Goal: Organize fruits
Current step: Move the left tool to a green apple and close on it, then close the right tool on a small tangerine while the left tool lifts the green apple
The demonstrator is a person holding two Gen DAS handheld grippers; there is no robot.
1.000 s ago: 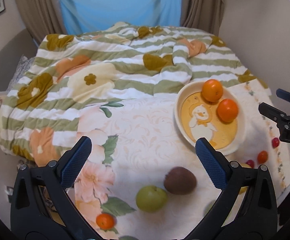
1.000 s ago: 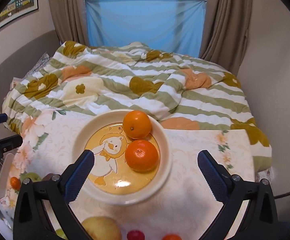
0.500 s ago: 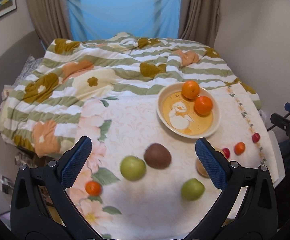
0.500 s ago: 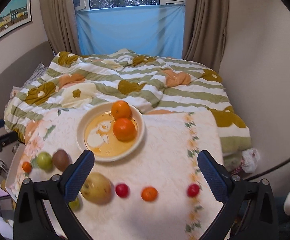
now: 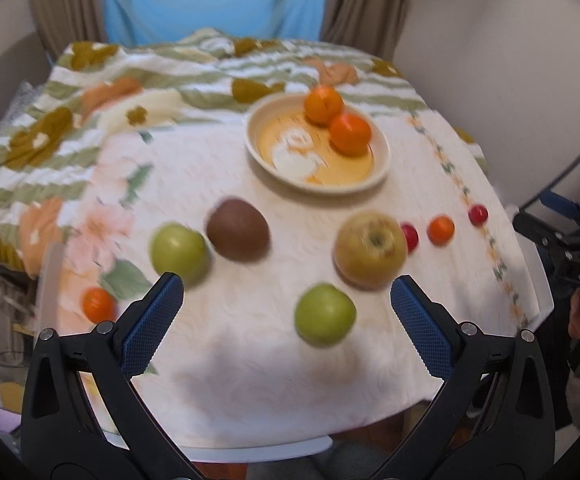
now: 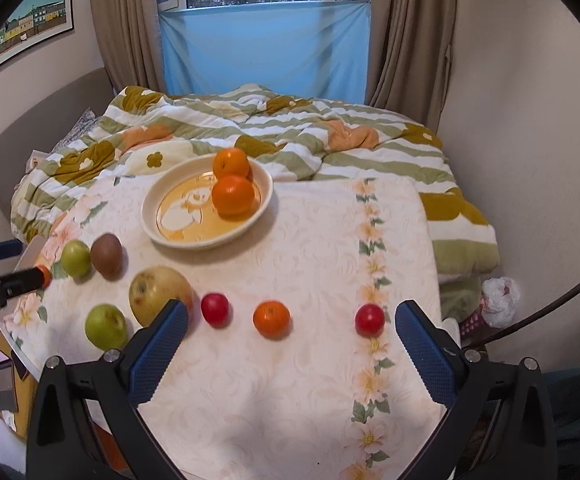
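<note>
A cream plate with a duck picture holds two oranges at the table's far side. Loose on the cloth lie a large yellow apple, two green apples, a brown kiwi, small oranges and red cherry tomatoes. My left gripper is open and empty, above the near green apple. My right gripper is open and empty, above the small orange.
The table wears a white floral cloth and stands against a bed with a striped flowered quilt. A wall is close on the right. A window with a blue sheet is behind the bed.
Both grippers have pulled back from the plate toward the table's near edge, so all the loose fruit has come into view. Both stay open and empty.
</note>
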